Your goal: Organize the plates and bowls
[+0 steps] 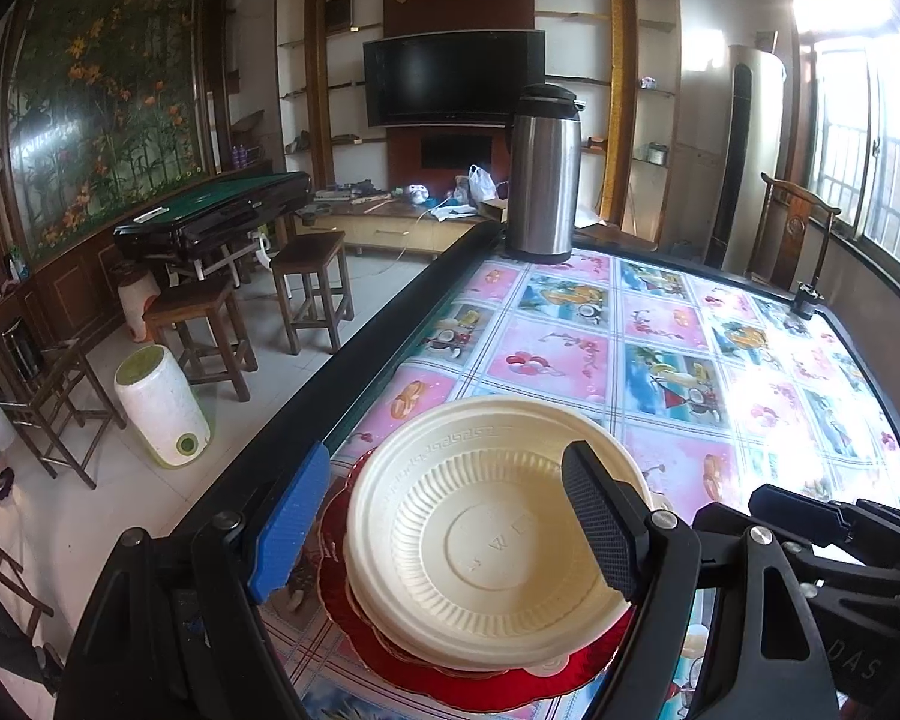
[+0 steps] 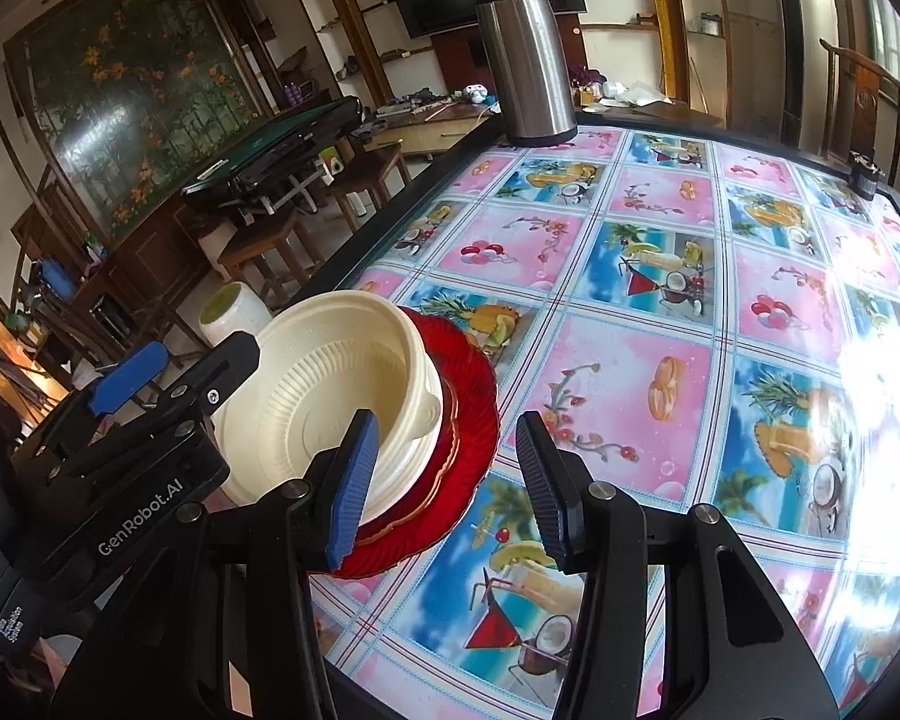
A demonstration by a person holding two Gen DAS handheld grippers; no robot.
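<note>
A stack of cream plastic bowls [image 1: 492,546] sits on red glass plates [image 1: 450,678] near the table's left edge. It also shows in the right wrist view: bowls [image 2: 330,396] on red plates [image 2: 468,414]. My left gripper [image 1: 444,528] is open, its fingers spread either side of the top bowl, the right finger over the bowl's rim. My right gripper [image 2: 444,486] is open and empty, just right of the stack, its left finger beside the plates' edge. The left gripper [image 2: 150,414] shows at the left in the right wrist view.
A steel thermos jug [image 1: 543,174] stands at the table's far left corner. A small dark object [image 1: 807,300] sits at the far right edge. The table has a raised black rim [image 1: 390,324]. Stools [image 1: 312,288] and a white bin [image 1: 162,408] stand on the floor to the left.
</note>
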